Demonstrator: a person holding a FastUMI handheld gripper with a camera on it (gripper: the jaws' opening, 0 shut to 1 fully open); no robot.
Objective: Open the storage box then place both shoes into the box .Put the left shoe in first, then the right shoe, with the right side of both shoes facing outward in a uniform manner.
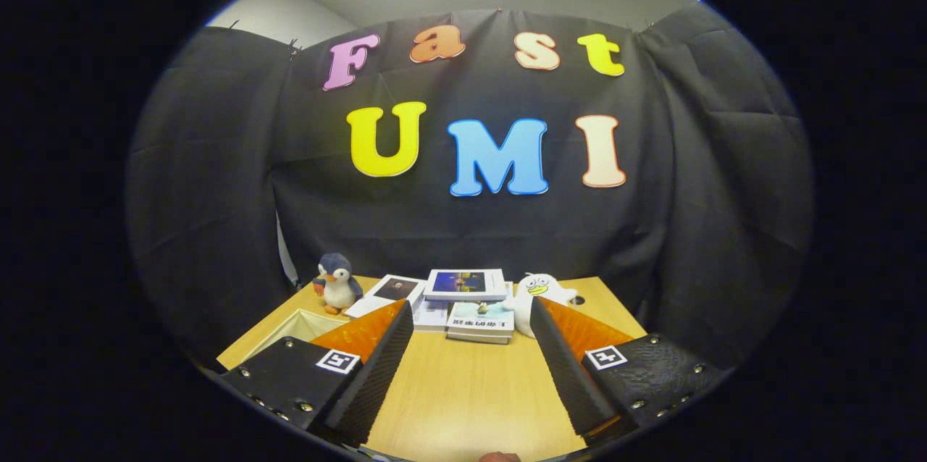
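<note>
Gripper view. Gripper (471,346) held level above a wooden table (463,389), looking fwd at the booth's black cloth wall (463,230). Fingers spread wide apart, nothing between them but bare tabletop; holding nothing.

Beyond the fingers, along the far edge of the table by the wall: a penguin plush (337,282) standing upright at far left; next to it a flat white booklet w/ a dark picture (391,292); mid, a stack of books (474,306), top one w/ a blue cover lying flat, a lower one jutting out twd the gripper; right of the stack a white duck plush (539,292), partly hidden behind the right finger. All pushed to the back, prob. as clutter so the near tabletop stays free for work.

Task things: behind the left finger, a pale translucent corner (297,324) lying on the table, straight edges, could be part of the storage box or its lid, can't tell which, nor open or closed. Shoes: can't place them from here.

Judgement: wide, empty fingers and the level, raised pose fit either a pause ahead of reaching for the box or a pull-back once the shoes are in; the box's inside is hidden, so stage unsettled.
</note>
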